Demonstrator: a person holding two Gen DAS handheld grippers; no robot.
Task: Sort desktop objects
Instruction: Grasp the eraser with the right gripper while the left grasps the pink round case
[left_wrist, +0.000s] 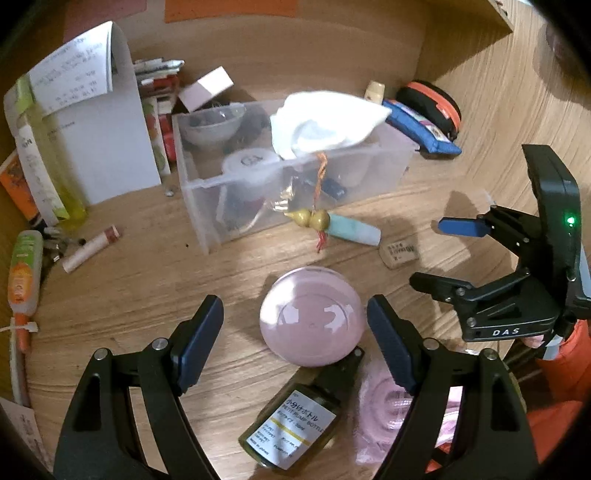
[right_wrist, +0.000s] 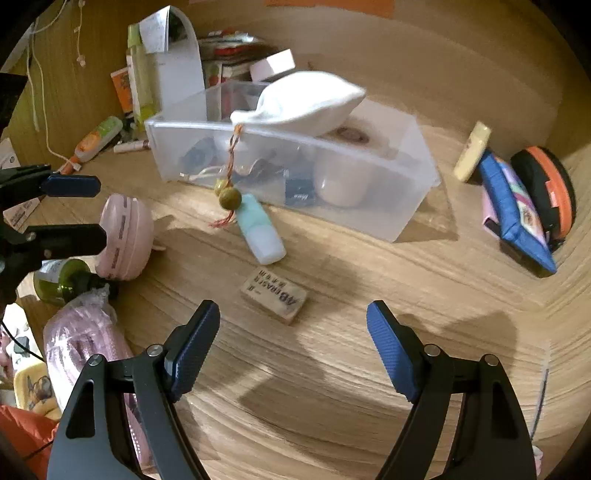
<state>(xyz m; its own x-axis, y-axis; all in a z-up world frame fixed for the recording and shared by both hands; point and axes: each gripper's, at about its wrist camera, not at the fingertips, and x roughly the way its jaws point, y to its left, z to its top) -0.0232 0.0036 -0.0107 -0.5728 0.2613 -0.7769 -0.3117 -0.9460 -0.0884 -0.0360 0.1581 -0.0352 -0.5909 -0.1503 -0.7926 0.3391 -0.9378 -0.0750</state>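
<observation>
Hovering over the wooden table (left_wrist: 147, 280), the left hand-held gripper (left_wrist: 295, 328) has its jaws spread wide, with a round pink case (left_wrist: 312, 315) lying between the two blue pads but touched by neither. Just below the case in the left wrist view lies an olive pump bottle (left_wrist: 291, 428) with a white label, and to its right a pink bundle wrapped in plastic (left_wrist: 384, 402).

The right hand-held gripper (right_wrist: 293, 347) also stands open and holds nothing; only bare table shows between its pads. Just above that gap in the right wrist view lies a brown eraser (right_wrist: 275, 295), flat on the wood. Further up, a pale mint bottle (right_wrist: 260, 232) lies on its side, its upper end against the front of a clear plastic bin (right_wrist: 406, 199). A white cloth pouch (right_wrist: 303, 101) rests on the bin's rim, and a gourd charm (right_wrist: 229, 195) hangs from it on an orange cord down the bin's front wall.

At the right edge of that view, a blue pouch (right_wrist: 513, 206) leans against a black and orange round case (right_wrist: 546, 188), with a small cream tube (right_wrist: 472, 151) near them. At the upper left, papers and bottles are crowded behind the bin.
</observation>
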